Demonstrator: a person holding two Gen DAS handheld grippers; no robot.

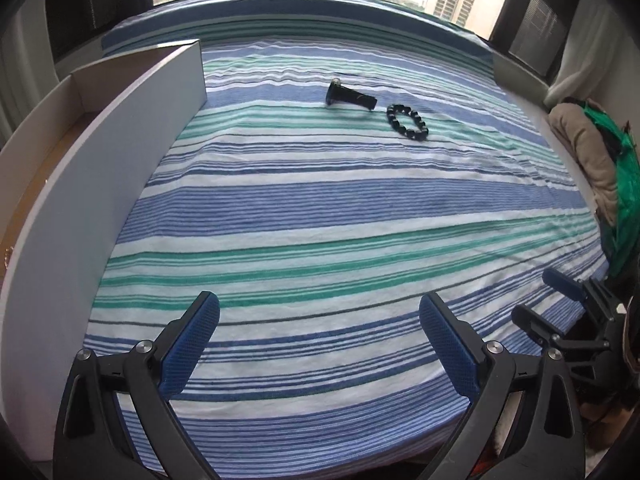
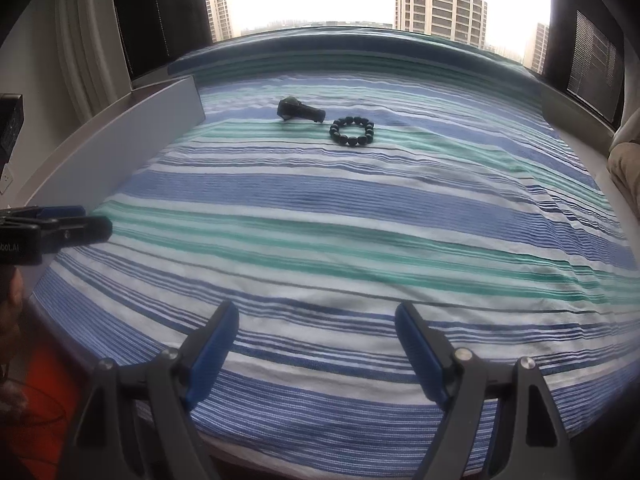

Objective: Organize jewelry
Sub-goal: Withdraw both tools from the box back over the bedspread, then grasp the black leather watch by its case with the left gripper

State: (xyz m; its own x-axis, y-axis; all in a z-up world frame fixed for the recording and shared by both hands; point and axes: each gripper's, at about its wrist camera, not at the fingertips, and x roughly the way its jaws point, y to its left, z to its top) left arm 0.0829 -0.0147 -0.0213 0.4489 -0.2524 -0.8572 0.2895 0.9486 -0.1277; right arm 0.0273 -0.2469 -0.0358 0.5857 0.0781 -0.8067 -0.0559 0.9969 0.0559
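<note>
Both grippers spread wide and empty, left gripper and right gripper low over the striped bedspread. Far ahead, watch just beside beaded bracelet, likely bound for the white box.

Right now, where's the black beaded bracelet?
Black beaded bracelet lies far out on the striped bedsheet, just right of the black watch, near the window.
</note>
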